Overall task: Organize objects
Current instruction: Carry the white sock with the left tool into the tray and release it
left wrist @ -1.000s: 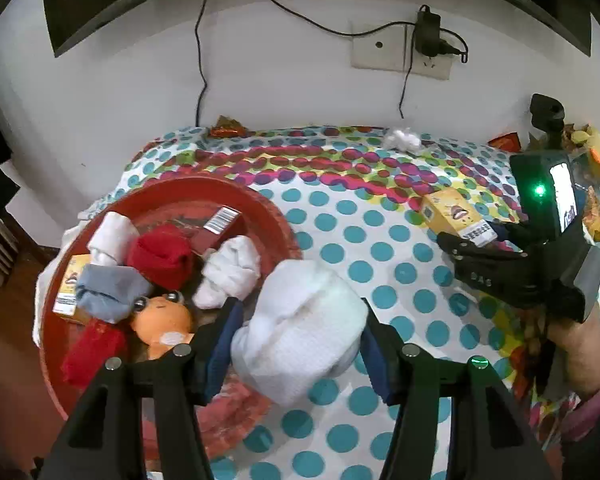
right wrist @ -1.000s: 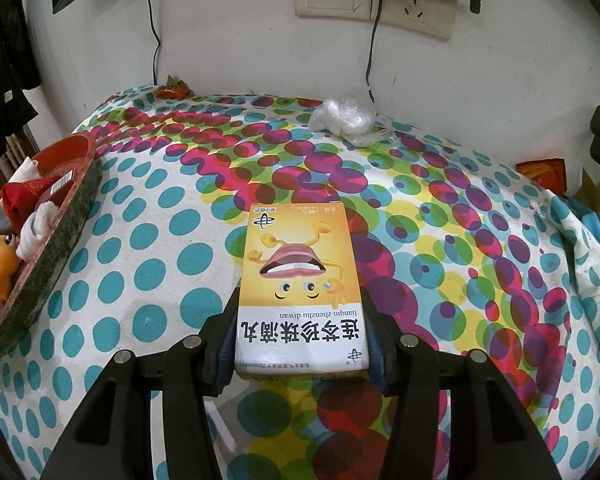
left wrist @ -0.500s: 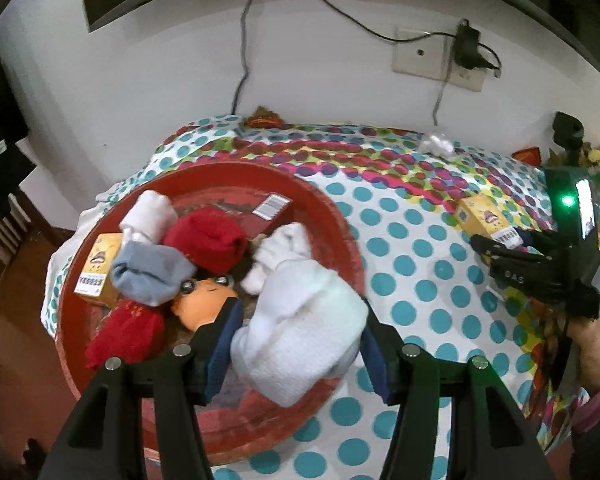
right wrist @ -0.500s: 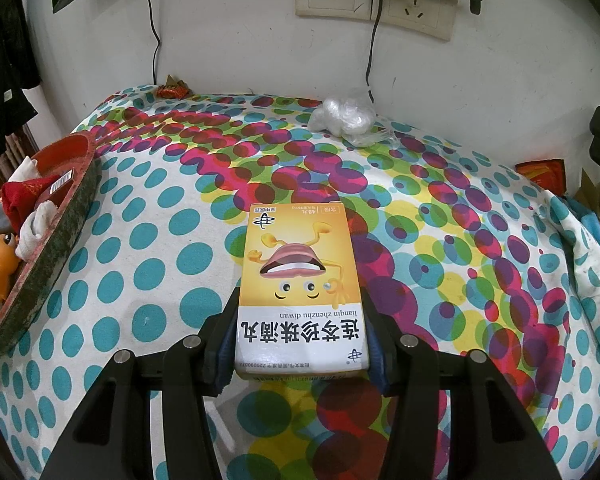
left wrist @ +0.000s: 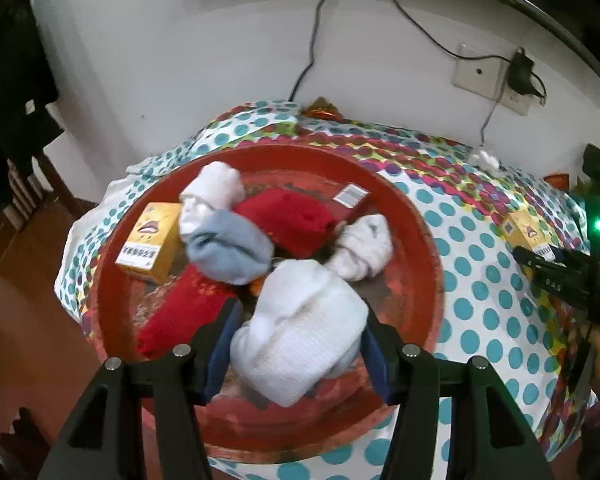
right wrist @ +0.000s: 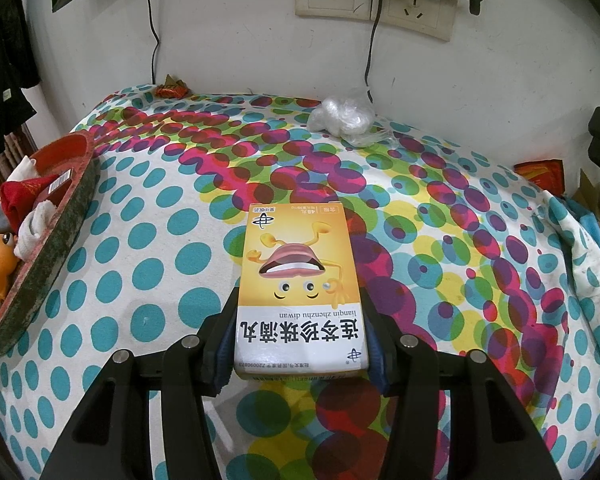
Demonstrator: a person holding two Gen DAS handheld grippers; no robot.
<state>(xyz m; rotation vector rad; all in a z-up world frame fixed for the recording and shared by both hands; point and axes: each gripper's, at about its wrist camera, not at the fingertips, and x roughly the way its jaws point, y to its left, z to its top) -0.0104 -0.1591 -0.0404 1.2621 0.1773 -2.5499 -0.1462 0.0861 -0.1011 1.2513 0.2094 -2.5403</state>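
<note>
Left wrist view: white sock bundle (left wrist: 300, 328) sits pinched between the left gripper (left wrist: 300, 344) fingers, over the red tray (left wrist: 432, 248), probably just above its near floor. Right gripper (right wrist: 298, 344) fingers clamp the yellow box (right wrist: 298, 280), long axis pointing away over the counter (right wrist: 140, 280), tray off to its left.

The left gripper (left wrist: 298, 334) tilts downward, its blue pads pressed into both sides of a white sock bundle (left wrist: 300, 332) — a firm grip. The right gripper (right wrist: 300, 336) tilts down likewise, jaws clamped on the long sides of a yellow box (right wrist: 298, 280) — its near end between the pads.
</note>
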